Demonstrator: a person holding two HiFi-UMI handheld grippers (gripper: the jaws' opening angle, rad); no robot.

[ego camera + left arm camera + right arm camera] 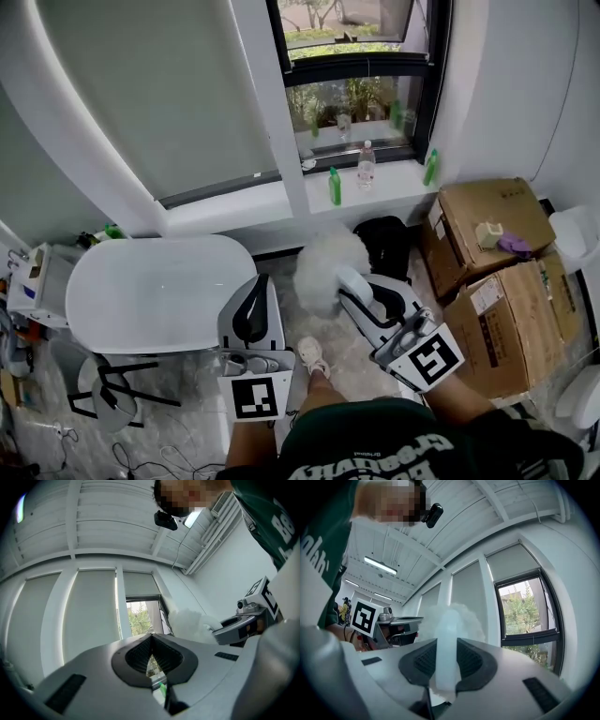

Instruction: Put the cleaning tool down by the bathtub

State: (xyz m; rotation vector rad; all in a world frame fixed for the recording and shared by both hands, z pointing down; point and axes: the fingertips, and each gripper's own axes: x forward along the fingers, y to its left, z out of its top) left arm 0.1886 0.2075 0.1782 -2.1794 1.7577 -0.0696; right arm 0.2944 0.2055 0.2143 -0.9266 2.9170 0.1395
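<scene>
The cleaning tool is a fluffy white duster [322, 267] with a pale handle [447, 644]. My right gripper [351, 281] is shut on that handle, and the fluffy head sticks out ahead of the jaws over the floor, just right of the white bathtub [141, 292]. In the right gripper view the handle runs up between the dark pads [471, 660]. My left gripper [255, 287] hovers at the tub's right end, shut with nothing in it; its pads [140, 656] meet at the tip. The duster [190, 620] also shows to the right in the left gripper view.
Two cardboard boxes [487, 225] [511, 323] stand at the right wall. A black bag [384, 246] lies under the window sill, which carries green bottles [335, 186] and a clear bottle [366, 166]. A stool [112, 389] sits before the tub. The person's shoe [312, 356] is on the marble floor.
</scene>
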